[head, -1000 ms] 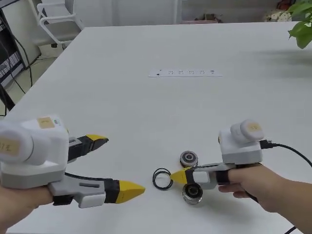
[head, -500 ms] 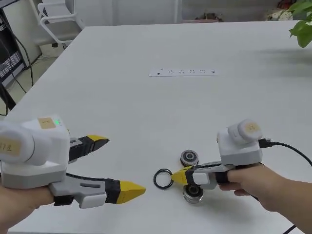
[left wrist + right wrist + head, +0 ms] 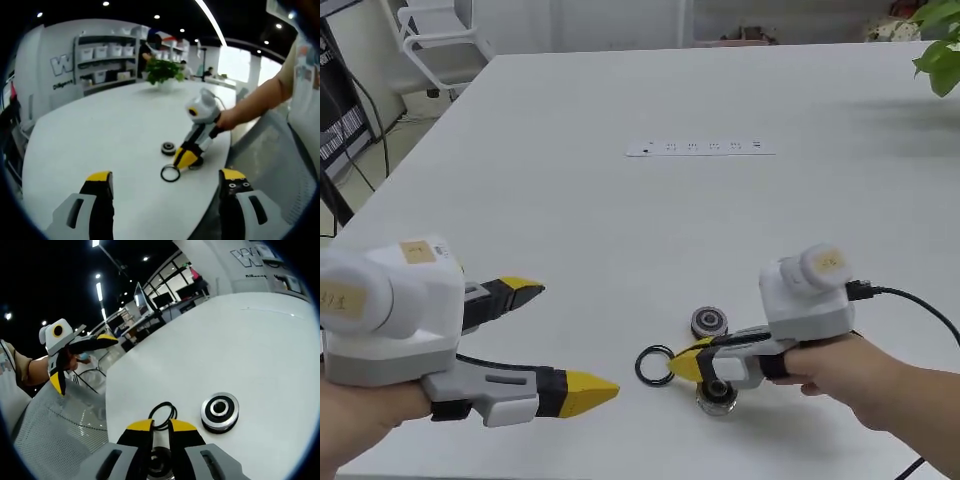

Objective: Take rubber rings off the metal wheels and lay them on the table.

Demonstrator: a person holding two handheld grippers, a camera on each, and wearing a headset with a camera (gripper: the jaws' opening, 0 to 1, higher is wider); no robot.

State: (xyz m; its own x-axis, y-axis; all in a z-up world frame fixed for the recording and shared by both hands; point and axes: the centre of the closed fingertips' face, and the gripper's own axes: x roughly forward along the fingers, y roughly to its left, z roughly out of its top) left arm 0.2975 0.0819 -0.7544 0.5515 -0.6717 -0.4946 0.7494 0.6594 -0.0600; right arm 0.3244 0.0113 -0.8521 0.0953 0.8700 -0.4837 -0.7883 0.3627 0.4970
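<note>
Since a second earlier, the right tongs (image 3: 682, 364) had eased slightly toward the loose rubber ring (image 3: 654, 365), while the ring and both metal wheels had kept their places on the bench (image 3: 620, 220).

From the head view, the ring lay flat on the bench with the yellow tips of the right tongs just beside it, on its right. One wheel (image 3: 708, 322) sat near the ring, beyond and to its right. The second wheel (image 3: 717, 395) lay near the ring too, on the person's side, half under the right tongs. The left tongs (image 3: 572, 340) hung well to the left of the ring with their jaws spread wide and nothing between them. A white power strip (image 3: 700, 148) lay far beyond the ring.

From the left gripper view, the wide-open jaws framed the ring, which lay ahead of them. The right tongs touched or nearly touched the ring's far side, and one wheel stood just behind it.

From the right gripper view, the jaws were drawn almost together with only a thin gap left. The ring lay just past their tips, and one wheel sat beside it to the right. The second wheel showed dimly beneath the jaws on the near side of the ring. The jaws perhaps pressed on it, though I could not tell whether they pinched anything.
</note>
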